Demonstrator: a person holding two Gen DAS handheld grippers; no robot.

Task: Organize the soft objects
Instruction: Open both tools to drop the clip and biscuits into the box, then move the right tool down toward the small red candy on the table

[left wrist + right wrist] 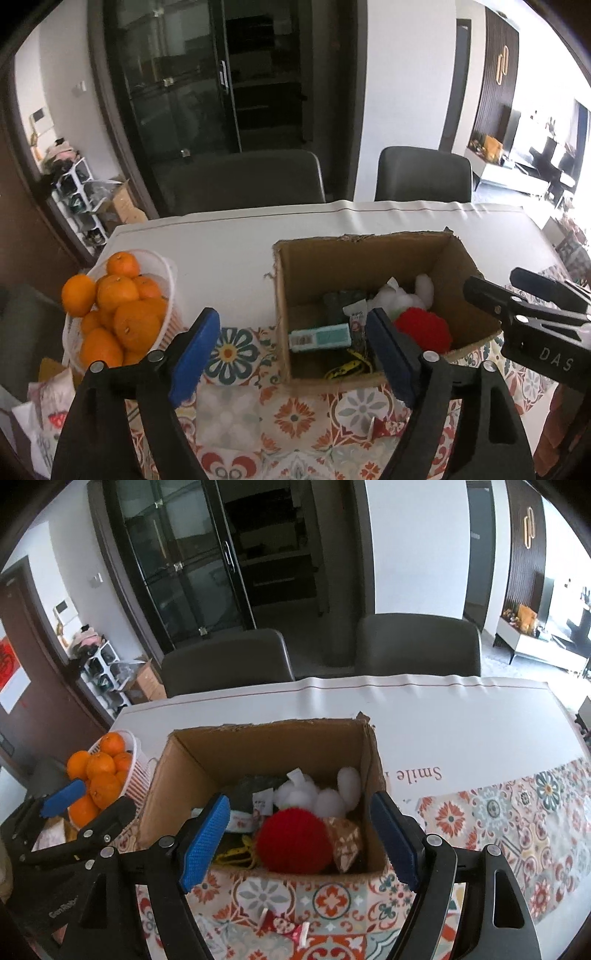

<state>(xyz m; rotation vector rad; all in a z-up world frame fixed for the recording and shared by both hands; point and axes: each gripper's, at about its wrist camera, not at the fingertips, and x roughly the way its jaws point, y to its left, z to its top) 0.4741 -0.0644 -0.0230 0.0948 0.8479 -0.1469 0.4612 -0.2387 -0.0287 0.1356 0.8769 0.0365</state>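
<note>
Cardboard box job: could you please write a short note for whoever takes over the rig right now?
Left claw: open, holding nothing, in front of the box's near left corner.
Right claw: open, holding nothing, in front of the box's near wall.
Cardboard box: on the table, open at the top. Inside are a red ball, a white plush toy, a teal packet and other small bits.
Basket of oranges: left of the box, not part of the job.
Done: soft things are in the box.
Left: a small red and white wrapped piece lies on the patterned cloth in front of the box; check whether it belongs inside.
</note>
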